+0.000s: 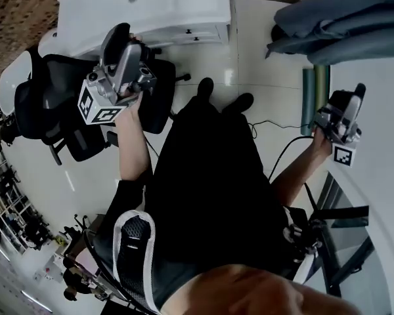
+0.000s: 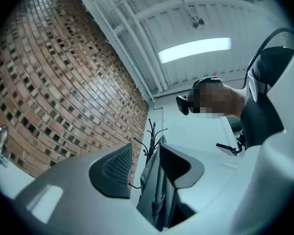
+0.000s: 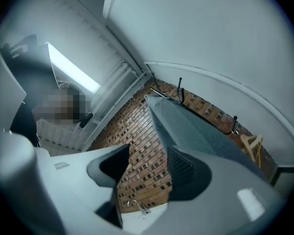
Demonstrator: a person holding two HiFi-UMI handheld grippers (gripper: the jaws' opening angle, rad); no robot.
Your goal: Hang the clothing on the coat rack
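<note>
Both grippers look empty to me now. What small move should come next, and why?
Probably draw both grippers back and stop. The left gripper and right gripper stand open with nothing between the jaws, and the grey garment seems to hang on the coat rack already.

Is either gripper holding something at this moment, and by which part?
Nothing is held. The left gripper and the right gripper both have their jaws apart, with no object between them.
</note>
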